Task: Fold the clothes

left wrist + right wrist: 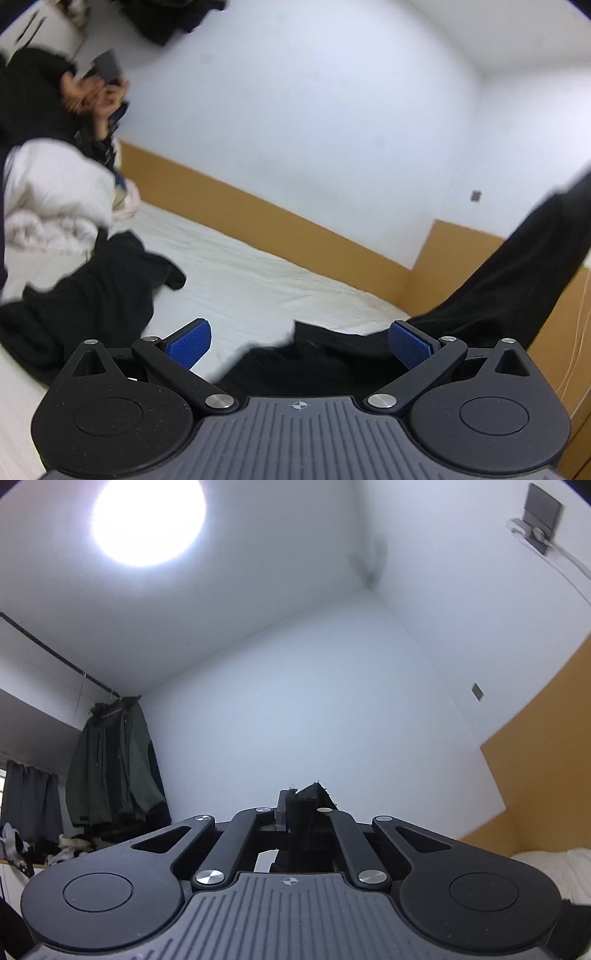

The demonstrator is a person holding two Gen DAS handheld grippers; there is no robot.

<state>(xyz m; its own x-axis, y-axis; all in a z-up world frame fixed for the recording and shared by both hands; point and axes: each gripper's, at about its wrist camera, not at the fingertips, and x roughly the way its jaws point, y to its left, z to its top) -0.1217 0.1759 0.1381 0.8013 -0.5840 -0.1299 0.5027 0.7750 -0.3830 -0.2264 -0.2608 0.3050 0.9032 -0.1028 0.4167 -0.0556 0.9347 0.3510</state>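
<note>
A black garment (509, 280) stretches from the upper right down to the white bed sheet (258, 273) in front of my left gripper (299, 343). The left gripper is open, its blue pads apart, with black cloth lying low between them but not clamped. A second black garment (92, 295) lies crumpled on the bed at left. My right gripper (301, 808) is raised and points toward the wall and ceiling. It is shut on a bunched edge of the black garment (306, 797), which sticks up between its fingers.
A person in black (40, 96) holding a phone sits at the bed's far left, beside a white duvet (55, 192). A wooden panel (280, 221) lines the wall behind the bed. Green jackets (114, 768) hang on a rail at left. A ceiling lamp (147, 520) glares overhead.
</note>
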